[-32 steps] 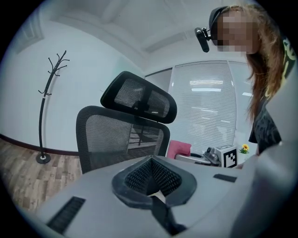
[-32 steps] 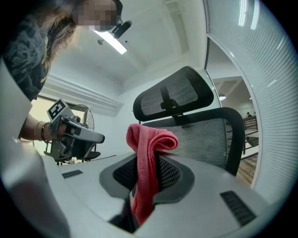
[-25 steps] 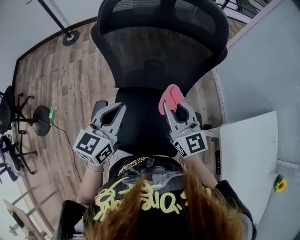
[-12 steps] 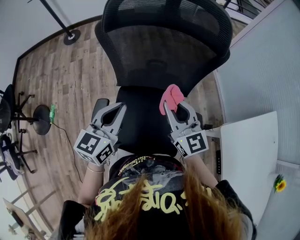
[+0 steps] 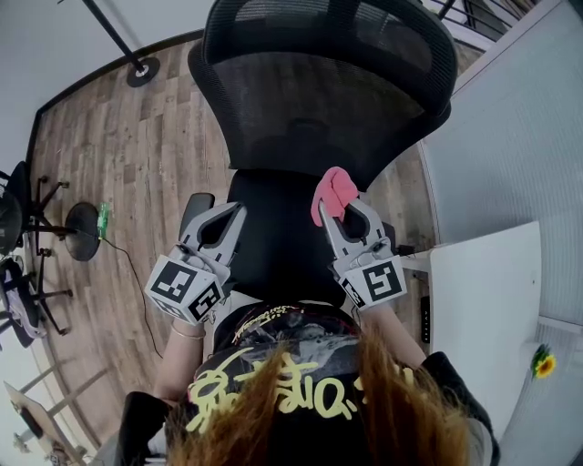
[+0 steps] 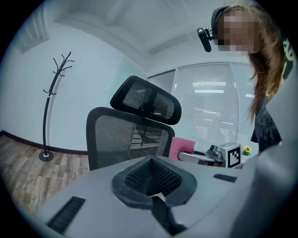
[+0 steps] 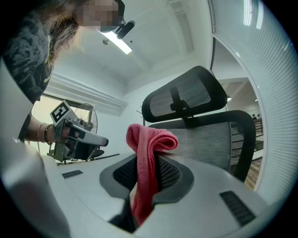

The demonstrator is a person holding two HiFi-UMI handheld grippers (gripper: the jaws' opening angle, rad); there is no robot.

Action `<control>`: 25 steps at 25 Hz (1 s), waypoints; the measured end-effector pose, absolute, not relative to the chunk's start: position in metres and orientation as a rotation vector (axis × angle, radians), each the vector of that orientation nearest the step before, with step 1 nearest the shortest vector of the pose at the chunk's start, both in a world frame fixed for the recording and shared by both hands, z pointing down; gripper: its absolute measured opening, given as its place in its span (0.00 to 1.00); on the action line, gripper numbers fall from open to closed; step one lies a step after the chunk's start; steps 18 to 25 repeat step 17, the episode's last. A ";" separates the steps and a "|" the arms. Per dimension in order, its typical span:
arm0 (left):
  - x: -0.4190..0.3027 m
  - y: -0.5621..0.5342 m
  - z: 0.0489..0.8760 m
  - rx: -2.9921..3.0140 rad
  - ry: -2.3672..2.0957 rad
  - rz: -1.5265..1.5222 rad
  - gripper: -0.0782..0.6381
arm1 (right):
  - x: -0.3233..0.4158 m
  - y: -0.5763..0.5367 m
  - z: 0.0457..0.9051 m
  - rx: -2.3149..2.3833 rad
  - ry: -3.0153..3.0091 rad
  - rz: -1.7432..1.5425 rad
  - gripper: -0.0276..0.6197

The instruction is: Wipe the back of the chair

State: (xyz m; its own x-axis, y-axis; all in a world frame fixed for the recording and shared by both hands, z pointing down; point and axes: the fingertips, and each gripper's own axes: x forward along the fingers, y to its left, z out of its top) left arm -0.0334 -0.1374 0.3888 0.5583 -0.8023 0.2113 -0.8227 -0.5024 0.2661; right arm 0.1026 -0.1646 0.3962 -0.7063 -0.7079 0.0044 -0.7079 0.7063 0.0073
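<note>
Chair back of black mesh, topped by a headrest, stands directly in front of a seated-height view as a person faces it with a handheld gripper in each hand. The right gripper is clamped on a folded pink cloth, which pokes up past its tips near the lower edge of the mesh, above the black seat; whether the cloth touches the mesh cannot be told. In the right gripper view, the cloth runs down between the ribbed pads, its bunched top drooping over one side, with the chair just beyond. The left gripper is held level with the other over the seat's left side, its jaws pressed together with nothing between them, as the left gripper view confirms. The chair stands on a wood-plank floor, with a white desk at the right and a coat stand by the far wall.
</note>
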 end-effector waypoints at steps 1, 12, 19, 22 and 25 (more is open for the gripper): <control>-0.033 -0.137 0.389 2.463 -1.330 0.089 0.09 | 0.103 -0.165 0.396 1.204 -2.895 -0.009 0.15; -0.035 -0.135 0.390 2.451 -1.345 0.095 0.09 | 0.103 -0.164 0.399 1.204 -2.900 0.006 0.15; -0.034 -0.135 0.388 2.458 -1.353 0.098 0.09 | 0.102 -0.164 0.397 1.192 -2.907 0.000 0.15; -0.034 -0.135 0.388 2.458 -1.353 0.098 0.09 | 0.102 -0.164 0.397 1.192 -2.907 0.000 0.15; -0.034 -0.135 0.388 2.458 -1.353 0.098 0.09 | 0.102 -0.164 0.397 1.192 -2.907 0.000 0.15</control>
